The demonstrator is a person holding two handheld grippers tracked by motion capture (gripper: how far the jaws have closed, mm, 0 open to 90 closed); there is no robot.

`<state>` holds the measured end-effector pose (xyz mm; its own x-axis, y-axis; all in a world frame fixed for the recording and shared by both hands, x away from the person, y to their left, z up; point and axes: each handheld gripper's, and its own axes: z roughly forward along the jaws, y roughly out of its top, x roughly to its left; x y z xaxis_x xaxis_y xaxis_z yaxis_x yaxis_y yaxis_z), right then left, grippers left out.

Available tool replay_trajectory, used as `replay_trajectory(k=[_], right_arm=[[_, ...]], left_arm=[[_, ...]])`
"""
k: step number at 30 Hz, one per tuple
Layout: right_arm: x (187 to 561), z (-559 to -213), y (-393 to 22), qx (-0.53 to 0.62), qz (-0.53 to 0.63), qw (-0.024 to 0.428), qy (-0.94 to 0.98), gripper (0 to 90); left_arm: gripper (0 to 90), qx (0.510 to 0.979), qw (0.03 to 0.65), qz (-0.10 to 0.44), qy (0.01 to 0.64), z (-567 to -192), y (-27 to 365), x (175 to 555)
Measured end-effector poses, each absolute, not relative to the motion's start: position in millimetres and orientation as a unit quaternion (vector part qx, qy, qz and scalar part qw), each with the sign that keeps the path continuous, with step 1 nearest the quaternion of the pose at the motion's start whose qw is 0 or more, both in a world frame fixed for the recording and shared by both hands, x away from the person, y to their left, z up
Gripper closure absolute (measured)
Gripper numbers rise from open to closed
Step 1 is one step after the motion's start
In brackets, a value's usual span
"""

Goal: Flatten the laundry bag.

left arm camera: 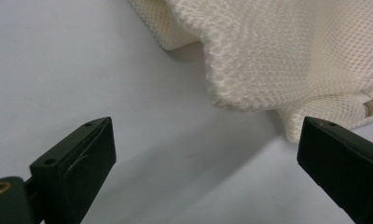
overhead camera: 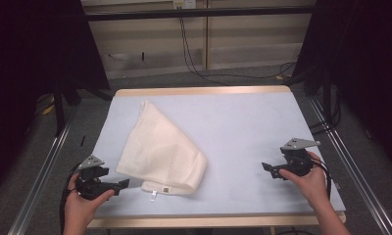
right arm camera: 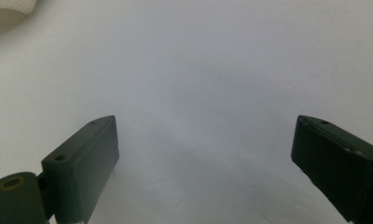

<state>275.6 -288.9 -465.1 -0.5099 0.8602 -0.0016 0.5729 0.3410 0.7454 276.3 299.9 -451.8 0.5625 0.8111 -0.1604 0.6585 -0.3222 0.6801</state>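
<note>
A cream mesh cloth [overhead camera: 159,152] lies folded on the left half of the table, narrow at the far end and wide at the near end, with a small tag at its near edge. My left gripper [overhead camera: 123,184] sits at the table's near left corner, open, its jaws pointing at the cloth's near edge. Up close the mesh cloth [left arm camera: 278,51] lies just beyond the open left gripper [left arm camera: 205,154], not touched. My right gripper [overhead camera: 268,170] rests near the right edge, open, pointing left over bare table. Nothing lies between the right gripper [right arm camera: 205,154] jaws.
The table [overhead camera: 243,127] has a pale blue top with a wooden rim. Metal rails run along both sides. Black curtains hang at left and right, and cables trail on the floor behind the table. A corner of cloth [right arm camera: 12,7] shows far off.
</note>
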Motion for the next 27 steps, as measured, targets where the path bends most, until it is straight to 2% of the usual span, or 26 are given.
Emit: replay_trajectory(k=[9, 18, 22, 27], right_arm=[[276.3, -466.0, -287.1, 0.446, 0.345, 0.205, 0.8, 7.7], [281.0, -466.6, -284.1, 0.435, 0.344, 0.212, 0.805, 8.6], [284.0, -467.8, -282.8, 0.438, 0.344, 0.213, 0.802, 8.6], [288.3, -467.9, -280.1, 0.439, 0.343, 0.211, 0.803, 8.6]], left_arm=[[8.8, 0.816, 0.365, 0.086, 0.44, -455.6, 285.4, 272.4], [18.9, 0.832, 0.358, 0.08, 0.416, -460.0, 266.4, 265.7], [26.4, 0.831, 0.365, 0.073, 0.414, -461.5, 261.0, 263.7], [42.8, 0.832, 0.362, 0.071, 0.415, -465.3, 252.5, 260.7]])
